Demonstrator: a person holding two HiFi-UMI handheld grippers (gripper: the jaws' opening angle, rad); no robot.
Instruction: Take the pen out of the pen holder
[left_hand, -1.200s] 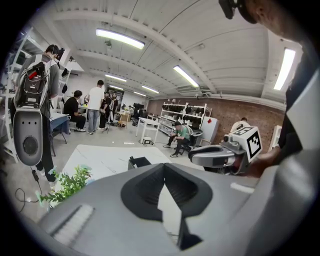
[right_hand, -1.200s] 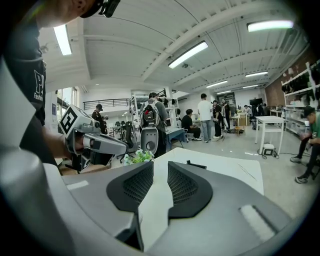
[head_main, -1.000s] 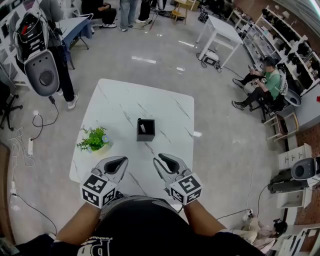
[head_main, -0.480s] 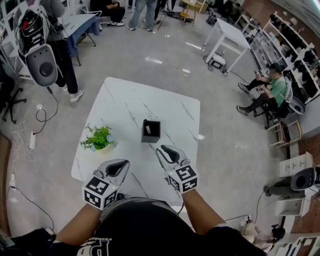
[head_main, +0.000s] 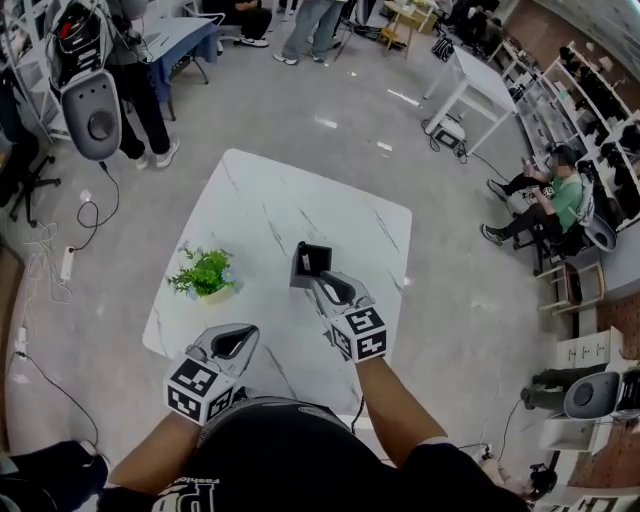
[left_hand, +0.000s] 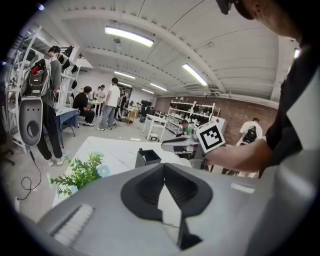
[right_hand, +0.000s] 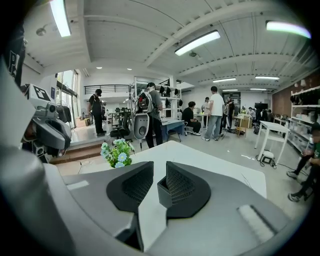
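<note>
A black square pen holder (head_main: 314, 261) stands near the middle of the white marble table (head_main: 260, 215). A pale slim thing, probably the pen (head_main: 303, 263), shows inside it, too small to make out. My right gripper (head_main: 330, 283) is at the holder's near side with its jaws slightly apart; in the right gripper view the pen holder (right_hand: 163, 194) sits right at the tips, nothing gripped. My left gripper (head_main: 240, 335) hangs back over the table's near edge, jaw tips touching and empty. The left gripper view shows the pen holder (left_hand: 148, 157) with the right gripper (left_hand: 167, 145) beside it.
A small potted plant with blue flowers (head_main: 205, 272) stands left of the holder. Beyond the table are people (head_main: 150, 95), a white desk (head_main: 480, 85) and shelving on the right. A seated person (head_main: 555, 195) is at the far right.
My right gripper has moved forward from the near edge up to the pen holder. The left gripper has stayed near the table's front edge.
</note>
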